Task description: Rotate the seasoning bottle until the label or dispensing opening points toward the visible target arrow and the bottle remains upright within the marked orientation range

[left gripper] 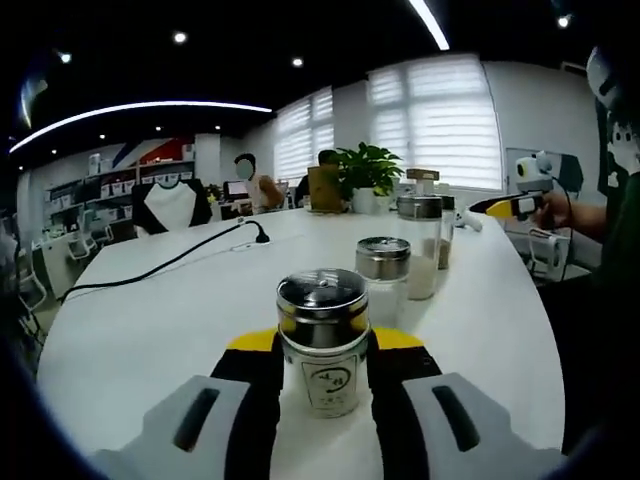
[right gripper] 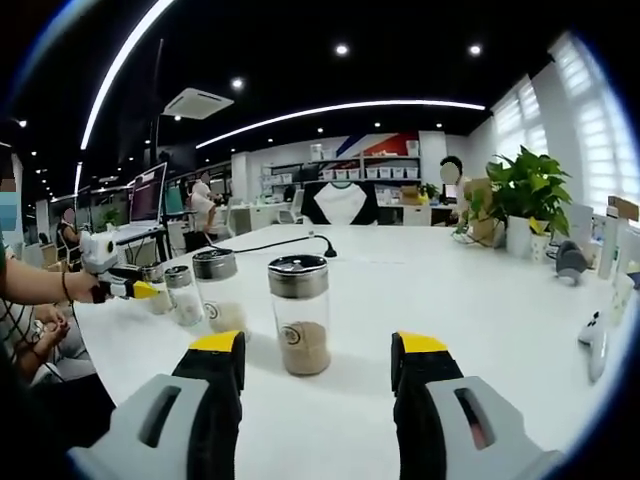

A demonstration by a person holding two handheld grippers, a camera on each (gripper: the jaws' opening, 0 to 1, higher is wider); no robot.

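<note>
A small seasoning bottle (left gripper: 323, 345) with a shiny metal lid and a white label facing the camera stands upright on the white table (left gripper: 150, 330). My left gripper (left gripper: 322, 372) is shut on it, its yellow-tipped jaws pressing both sides. Behind it stand a second bottle (left gripper: 384, 275) and a taller third bottle (left gripper: 420, 245). My right gripper (right gripper: 320, 350) is open with nothing between its jaws; a glass bottle of brown seasoning (right gripper: 300, 318) stands just beyond its tips. The right gripper (left gripper: 515, 206) also shows in the left gripper view, held in a hand at the table's far right.
A black power cable (left gripper: 180, 258) runs across the table to a plug. A potted plant (left gripper: 370, 170) stands at the far end. More bottles (right gripper: 218, 290) line up left of the brown one, near the left gripper (right gripper: 125, 287) in a person's hand. White objects (right gripper: 598, 340) lie at the right edge.
</note>
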